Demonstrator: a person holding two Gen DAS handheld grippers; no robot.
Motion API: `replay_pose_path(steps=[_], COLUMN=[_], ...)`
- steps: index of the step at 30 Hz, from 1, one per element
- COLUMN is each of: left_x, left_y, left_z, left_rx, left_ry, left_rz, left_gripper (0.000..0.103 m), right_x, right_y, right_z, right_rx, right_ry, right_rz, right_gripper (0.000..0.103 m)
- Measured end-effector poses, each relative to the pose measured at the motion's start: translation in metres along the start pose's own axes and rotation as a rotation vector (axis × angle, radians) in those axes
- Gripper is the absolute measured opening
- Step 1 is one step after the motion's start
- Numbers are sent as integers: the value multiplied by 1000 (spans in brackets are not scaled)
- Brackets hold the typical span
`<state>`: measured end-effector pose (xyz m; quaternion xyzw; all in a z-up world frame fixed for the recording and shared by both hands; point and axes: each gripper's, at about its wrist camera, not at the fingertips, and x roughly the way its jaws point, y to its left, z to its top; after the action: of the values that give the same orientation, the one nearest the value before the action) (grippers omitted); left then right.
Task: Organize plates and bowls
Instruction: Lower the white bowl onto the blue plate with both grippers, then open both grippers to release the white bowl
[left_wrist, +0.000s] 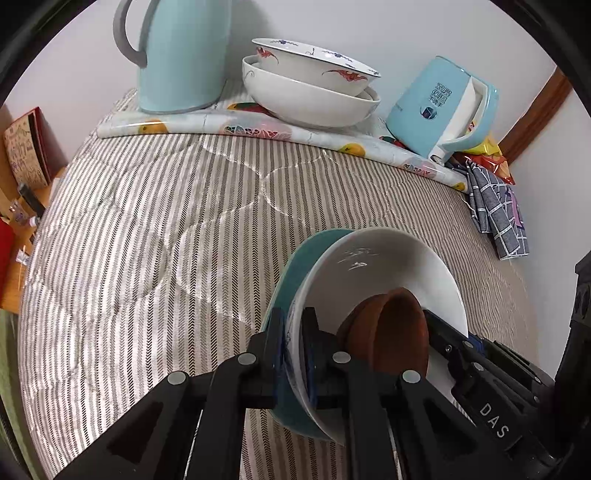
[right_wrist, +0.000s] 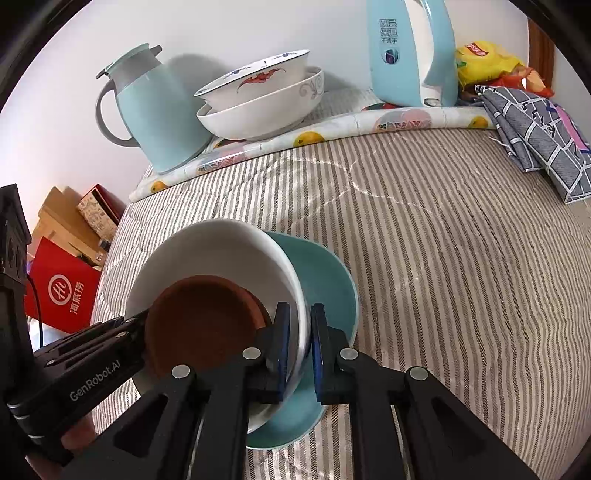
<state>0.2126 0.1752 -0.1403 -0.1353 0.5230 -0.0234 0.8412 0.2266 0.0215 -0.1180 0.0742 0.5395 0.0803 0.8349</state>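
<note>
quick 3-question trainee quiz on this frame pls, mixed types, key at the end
1. True or false: the brown dish sits inside the white bowl.
2. Multiple choice: what does the left gripper clamp? A) the kettle handle B) the white bowl's rim together with the teal plate C) the checked cloth
3. Fill in: at the back, the bowl with red motifs is nested in a larger ____ bowl.

Key: 1 true. 2 B. 3 white. Note: the right gripper pinches the white bowl's opposite rim only, with the teal plate outside its outer finger.
</note>
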Motion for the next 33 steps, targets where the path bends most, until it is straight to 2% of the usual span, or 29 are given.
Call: replay_pose_path(steps=[7,8,16,20,24,28,33], left_x=[3,3,-4,-13,-26,-43,-71], left_y=[2,3,-1,-2,-3,-7,-22], left_z=[2,2,-2,-5,-11,-19,-34], left_rx=[-3,-5,23,38,41,49,76], left_ry=[10,10,5,-9,-37,-62,-130], left_rz=[-23,-28,1,13,57,82,129], left_gripper=[11,11,14,20,33,40,48], right_x=[-1,-1,-8,-15,-26,-42,-74], right_y=[0,0,0,-5,-6,-4,-9], right_z=[1,1,-2,-3,-9,-16,-31], right_rx=[-29,-35,-69,-55,-60,-91,-115], right_ry=[-12,-14,-22,-27,-38,-53,-107], right_rz=[-3,-6,-12,-9,14,-16,-61], right_gripper=[12,16,27,38,40,60,61])
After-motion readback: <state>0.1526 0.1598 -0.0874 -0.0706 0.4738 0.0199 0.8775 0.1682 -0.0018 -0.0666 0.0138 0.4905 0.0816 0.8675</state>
